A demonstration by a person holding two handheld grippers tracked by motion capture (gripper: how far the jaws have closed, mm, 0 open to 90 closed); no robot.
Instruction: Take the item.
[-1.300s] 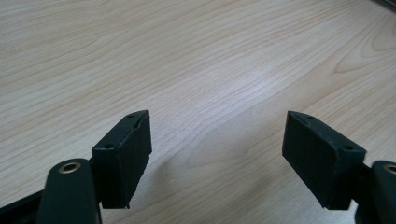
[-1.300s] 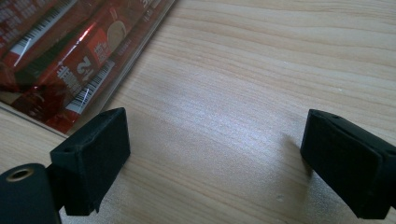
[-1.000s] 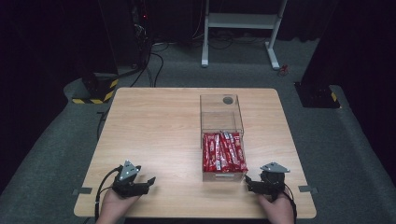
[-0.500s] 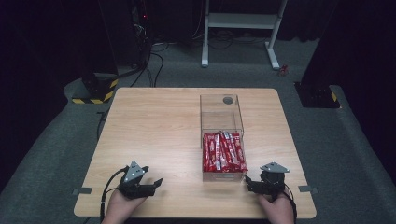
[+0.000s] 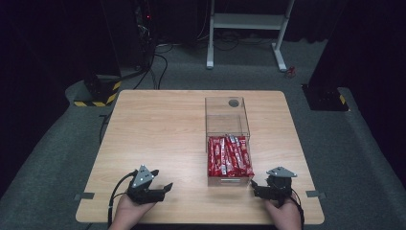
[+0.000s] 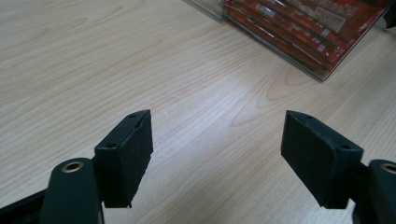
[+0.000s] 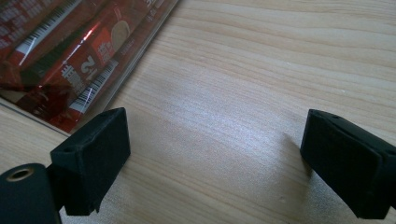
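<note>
A clear plastic box (image 5: 227,123) stands right of the table's middle, its near half packed with several red snack packets (image 5: 229,155). My left gripper (image 5: 164,188) rests near the front edge, left of the box, open and pointing right toward it. In the left gripper view its gripper (image 6: 217,154) holds nothing over bare wood, with the packets (image 6: 303,23) at the upper right. My right gripper (image 5: 255,186) sits open just past the box's near right corner. In the right gripper view the gripper (image 7: 215,161) is empty, and the packets (image 7: 70,51) lie at the upper left.
The wooden table (image 5: 158,129) is bare on its left half and along the far edge. The box's far half holds nothing, and a round hole (image 5: 233,102) shows at its far end. Dark floor, cables and a white frame (image 5: 249,24) lie beyond the table.
My left gripper has slid to the right along the front edge, toward the box, and turned a little. The right gripper has stayed where it was.
</note>
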